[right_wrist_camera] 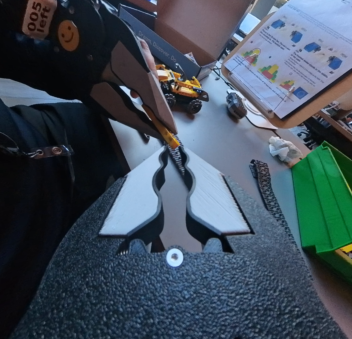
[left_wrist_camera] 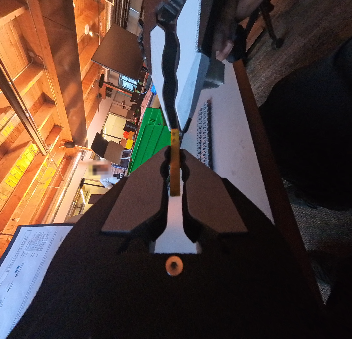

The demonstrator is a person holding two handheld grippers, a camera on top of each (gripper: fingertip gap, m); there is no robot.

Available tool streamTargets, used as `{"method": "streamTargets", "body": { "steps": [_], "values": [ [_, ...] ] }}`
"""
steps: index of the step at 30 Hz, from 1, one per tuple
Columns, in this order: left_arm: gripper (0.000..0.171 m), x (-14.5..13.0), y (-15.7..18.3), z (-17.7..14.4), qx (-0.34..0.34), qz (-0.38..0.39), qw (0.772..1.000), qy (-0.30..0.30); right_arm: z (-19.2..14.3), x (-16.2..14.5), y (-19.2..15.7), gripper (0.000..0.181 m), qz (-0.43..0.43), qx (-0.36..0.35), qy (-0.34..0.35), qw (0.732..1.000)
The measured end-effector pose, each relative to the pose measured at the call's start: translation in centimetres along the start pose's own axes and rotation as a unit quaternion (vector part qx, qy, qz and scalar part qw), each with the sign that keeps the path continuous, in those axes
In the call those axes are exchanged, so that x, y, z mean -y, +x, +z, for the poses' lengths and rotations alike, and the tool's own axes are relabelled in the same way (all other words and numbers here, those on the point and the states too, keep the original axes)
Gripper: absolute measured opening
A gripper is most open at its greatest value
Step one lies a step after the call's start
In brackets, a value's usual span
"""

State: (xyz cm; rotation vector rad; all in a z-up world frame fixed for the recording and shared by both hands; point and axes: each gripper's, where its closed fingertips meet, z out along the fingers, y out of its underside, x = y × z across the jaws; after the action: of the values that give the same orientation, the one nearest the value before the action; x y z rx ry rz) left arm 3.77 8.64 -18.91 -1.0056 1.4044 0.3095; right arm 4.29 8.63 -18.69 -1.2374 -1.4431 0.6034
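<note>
The left gripper (left_wrist_camera: pixel 174 154) clamps a narrow yellow beam (left_wrist_camera: pixel 175 170) lengthwise along its fingers, its far tip meeting the right gripper (right_wrist_camera: pixel 176 149), which pinches a black toothed strip (right_wrist_camera: pixel 178 159), their join partly hidden, above the table (right_wrist_camera: pixel 219 139).

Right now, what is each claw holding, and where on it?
Left claw grips a yellow beam along its length; one end pokes past the tips. Right claw pinches a black track strip near one end.

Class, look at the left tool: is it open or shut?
Shut: the left tool pinches a yellow beam, its brown fingers pressed against both sides.
</note>
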Motion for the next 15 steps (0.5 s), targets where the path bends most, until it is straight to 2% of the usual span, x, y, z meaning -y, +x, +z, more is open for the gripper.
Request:
{"method": "streamTargets", "body": {
  "steps": [5, 9, 12, 15],
  "values": [
    [0.006, 0.0, 0.5, 0.1, -0.014, -0.010, 1.000, 0.004, 0.2, -0.1, -0.2, 0.012, -0.020, 0.002, -0.006, 1.000],
    [0.006, 0.4, 1.0, -0.3, -0.054, -0.089, 0.994, 0.034, 0.4, -0.5, -1.0, 0.013, -0.081, 0.020, -0.020, 0.996],
    [0.006, 1.0, 2.3, -0.7, -0.133, -0.157, 0.976, 0.065, 0.5, -1.0, -2.1, 0.006, -0.119, 0.059, -0.033, 0.991],
    [0.007, 0.7, 3.1, -0.8, -0.191, -0.240, 0.950, 0.064, 0.6, -1.2, -2.6, 0.006, -0.125, 0.083, -0.042, 0.988]
  ]
}}
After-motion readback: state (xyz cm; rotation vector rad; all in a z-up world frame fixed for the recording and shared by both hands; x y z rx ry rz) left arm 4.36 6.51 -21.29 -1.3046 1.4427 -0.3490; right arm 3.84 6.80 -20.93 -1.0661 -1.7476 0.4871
